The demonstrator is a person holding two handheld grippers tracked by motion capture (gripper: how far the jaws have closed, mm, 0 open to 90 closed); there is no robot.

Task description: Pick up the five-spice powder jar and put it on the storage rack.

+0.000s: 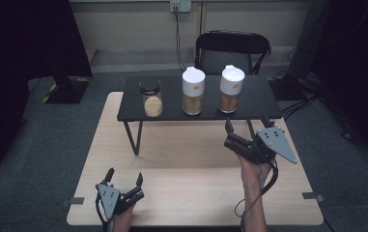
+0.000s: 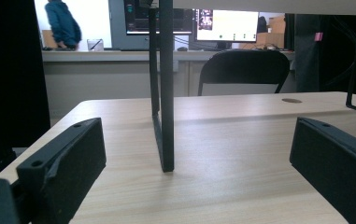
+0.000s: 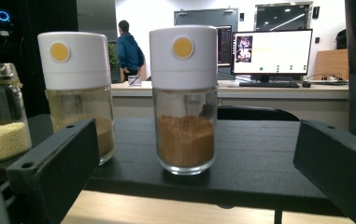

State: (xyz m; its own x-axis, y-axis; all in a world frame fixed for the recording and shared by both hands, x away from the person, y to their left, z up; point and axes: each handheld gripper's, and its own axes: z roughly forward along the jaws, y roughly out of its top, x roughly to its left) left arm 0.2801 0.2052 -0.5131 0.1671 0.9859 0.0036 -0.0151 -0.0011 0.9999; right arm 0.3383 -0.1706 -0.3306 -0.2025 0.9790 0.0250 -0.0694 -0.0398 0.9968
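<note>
Wide-jawed and empty, the right gripper (image 1: 239,126) faces the right-hand spice jar (image 1: 232,89) on the black shelf (image 1: 172,113); a crooked approach could topple the jar against its neighbouring jar (image 1: 193,90).

Looking along our left claw (image 2: 199,163), we see its two black jaws rising from the bottom corners, set wide apart with nothing between them but bare wood. The light wooden bench (image 2: 241,154) stretches ahead of us. A thin black metal leg (image 2: 165,93) stands upright on it, between the jaws and a little farther off, its foot resting on the wood. Beyond the far edge stands a black chair (image 2: 245,70). Farther back we see a long counter with lit monitors (image 2: 226,24), and a person in a blue top (image 2: 63,25) at the upper left.
</note>
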